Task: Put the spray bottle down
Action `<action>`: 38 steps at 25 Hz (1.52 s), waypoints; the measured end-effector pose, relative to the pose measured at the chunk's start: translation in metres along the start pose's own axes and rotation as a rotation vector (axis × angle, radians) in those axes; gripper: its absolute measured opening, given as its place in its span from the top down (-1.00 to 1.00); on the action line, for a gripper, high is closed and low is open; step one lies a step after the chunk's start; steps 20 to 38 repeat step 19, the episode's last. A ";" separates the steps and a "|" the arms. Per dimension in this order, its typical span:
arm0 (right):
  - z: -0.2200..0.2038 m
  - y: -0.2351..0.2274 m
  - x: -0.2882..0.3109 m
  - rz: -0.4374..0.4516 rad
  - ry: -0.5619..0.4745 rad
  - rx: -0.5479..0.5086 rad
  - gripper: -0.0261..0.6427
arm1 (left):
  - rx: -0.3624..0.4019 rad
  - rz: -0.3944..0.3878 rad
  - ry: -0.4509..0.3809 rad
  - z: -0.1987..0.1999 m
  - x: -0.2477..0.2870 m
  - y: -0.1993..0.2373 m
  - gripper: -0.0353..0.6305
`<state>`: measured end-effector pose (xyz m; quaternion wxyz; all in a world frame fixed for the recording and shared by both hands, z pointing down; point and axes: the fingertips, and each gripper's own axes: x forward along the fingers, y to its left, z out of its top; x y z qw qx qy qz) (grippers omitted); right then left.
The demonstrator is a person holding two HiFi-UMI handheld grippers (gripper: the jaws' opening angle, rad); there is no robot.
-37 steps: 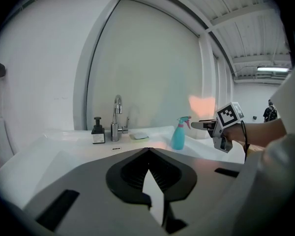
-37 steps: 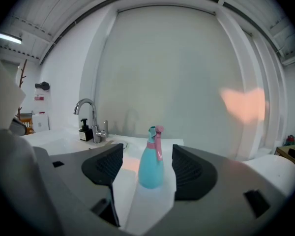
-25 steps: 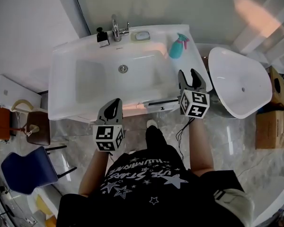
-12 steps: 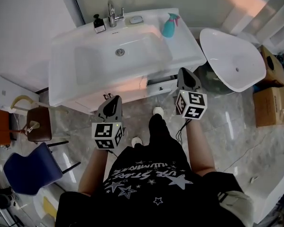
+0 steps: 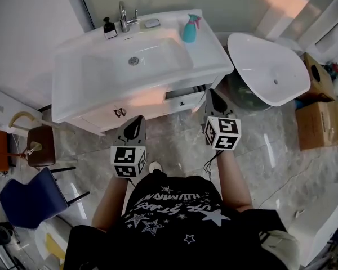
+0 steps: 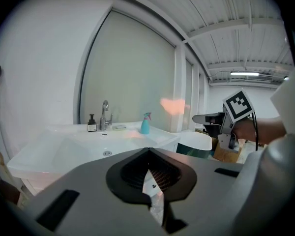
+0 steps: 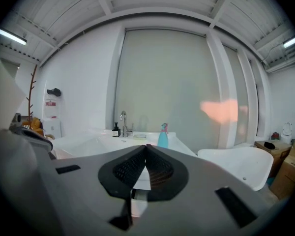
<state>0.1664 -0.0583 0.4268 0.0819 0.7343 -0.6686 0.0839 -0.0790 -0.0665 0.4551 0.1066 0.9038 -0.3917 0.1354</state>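
Head view: the spray bottle stands upright on the back right corner of the sink, touched by neither gripper. The left gripper and right gripper hang over the floor in front of the sink, both clenched on nothing. The put-down looks done; the next move needs no grasp.

Left gripper view: the tips meet with nothing between them; the bottle stands right of the sink's tap.

Right gripper view: the 2 jaws are pressed together, empty. Open floor lies before the sink; a white tub crowds its right side.
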 end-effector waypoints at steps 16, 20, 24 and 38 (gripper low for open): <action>-0.039 -0.074 -0.105 0.152 0.037 0.004 0.89 | 0.010 0.037 0.011 -0.012 -0.015 -0.150 0.85; -0.045 -0.085 -0.124 0.176 0.033 -0.003 0.89 | 0.010 0.055 0.001 -0.014 -0.022 -0.173 0.85; -0.045 -0.085 -0.124 0.176 0.033 -0.003 0.89 | 0.010 0.055 0.001 -0.014 -0.022 -0.173 0.85; -0.045 -0.085 -0.124 0.176 0.033 -0.003 0.89 | 0.010 0.055 0.001 -0.014 -0.022 -0.173 0.85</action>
